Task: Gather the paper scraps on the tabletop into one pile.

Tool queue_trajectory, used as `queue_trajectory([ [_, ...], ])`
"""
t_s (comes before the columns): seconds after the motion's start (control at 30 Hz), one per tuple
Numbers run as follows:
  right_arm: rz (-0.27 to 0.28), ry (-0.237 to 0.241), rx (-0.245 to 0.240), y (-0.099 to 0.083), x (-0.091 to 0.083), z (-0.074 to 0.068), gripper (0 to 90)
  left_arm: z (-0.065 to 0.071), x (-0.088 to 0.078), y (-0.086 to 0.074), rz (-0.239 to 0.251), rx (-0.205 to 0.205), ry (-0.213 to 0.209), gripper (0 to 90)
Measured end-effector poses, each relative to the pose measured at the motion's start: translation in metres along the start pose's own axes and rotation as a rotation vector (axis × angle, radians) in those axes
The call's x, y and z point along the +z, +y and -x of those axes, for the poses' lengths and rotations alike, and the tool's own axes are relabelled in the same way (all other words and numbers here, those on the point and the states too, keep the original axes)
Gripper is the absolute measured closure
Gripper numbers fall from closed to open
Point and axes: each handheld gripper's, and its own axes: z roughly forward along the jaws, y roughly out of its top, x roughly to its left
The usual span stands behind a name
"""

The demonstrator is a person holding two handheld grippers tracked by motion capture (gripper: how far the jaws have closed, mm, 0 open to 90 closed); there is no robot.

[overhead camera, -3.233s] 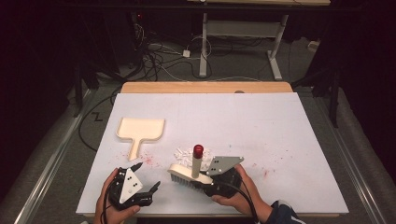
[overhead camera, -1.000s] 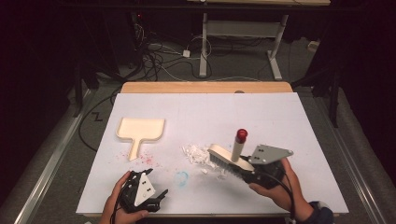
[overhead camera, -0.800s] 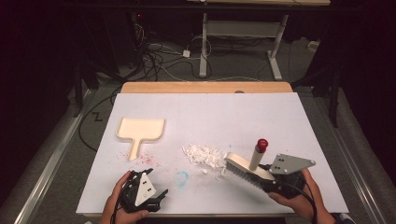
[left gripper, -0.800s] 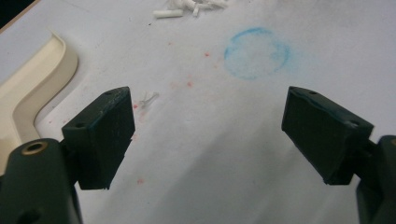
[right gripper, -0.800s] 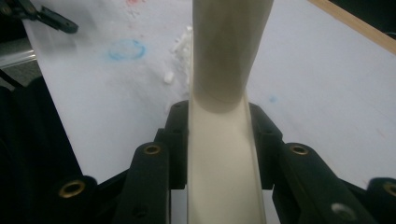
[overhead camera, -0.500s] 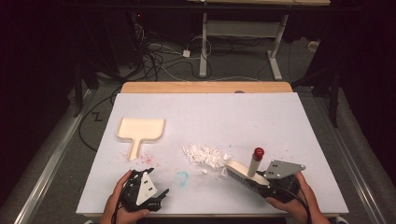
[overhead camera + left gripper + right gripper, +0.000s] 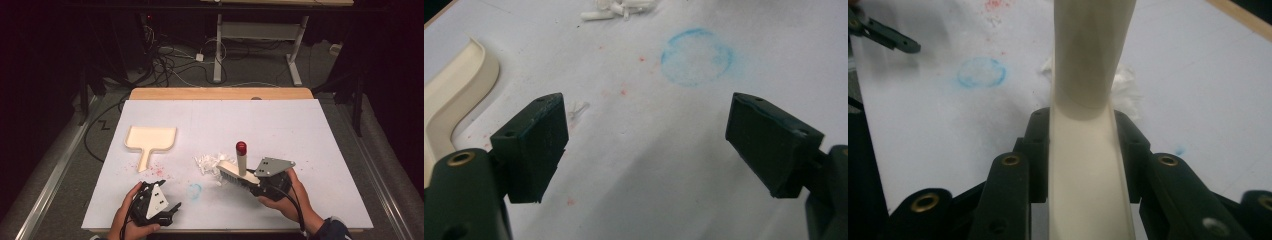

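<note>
The brush [image 7: 239, 172] is back down at the paper scraps [image 7: 209, 161], its pale bristle block touching the right edge of the little white heap near the middle of the white table [image 7: 320, 150], its red-capped handle standing up above it. A second ago it was lifted off to the right, clear of the pile; now the right gripper [image 7: 256, 184] has swung it left and lower again, so this reads as the start of another sweeping stroke that pushes the scraps toward the dustpan [image 7: 149, 141]. That gripper is clamped hard on the brush's cream body, the black jaws hugging it on both sides in the right gripper view [image 7: 1083, 165]. The scraps themselves have bunched into a tighter clump than before and sit a little farther left, yet well apart from the dustpan, so plenty of sweeping is left. The left gripper [image 7: 161, 209] has kept its place at the near edge, jaws spread wide over bare table, holding nothing. A faint blue ring [image 7: 696, 57] and red specks stain the surface between the hands. No brand, label or readable writing shows anywhere.
</note>
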Motion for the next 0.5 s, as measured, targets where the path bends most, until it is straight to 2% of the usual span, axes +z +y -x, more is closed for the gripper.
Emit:
queue_trajectory([
  [0.13,0.032,0.006,0.010,0.000,-0.023,0.003,67.9,0.000,-0.001,0.001,0.000,0.004,0.002,16.5],
  [0.27,0.057,-0.034,0.026,-0.006,-0.048,0.008,67.9,0.001,-0.001,0.001,0.003,0.006,0.004,16.5],
  [0.37,0.058,-0.095,0.053,-0.012,-0.056,0.017,67.9,0.001,-0.001,0.002,0.002,0.010,0.004,16.5],
  [0.4,0.055,-0.123,0.076,-0.015,-0.056,0.021,67.9,0.001,0.000,0.003,0.002,0.011,0.004,16.5],
  [0.47,0.024,-0.203,0.097,-0.021,-0.051,0.028,67.9,0.001,0.000,0.003,0.003,0.011,0.002,16.5],
  [0.5,0.009,-0.225,0.100,-0.023,-0.049,0.029,67.9,0.001,0.001,0.003,0.004,0.009,0.002,16.5],
])
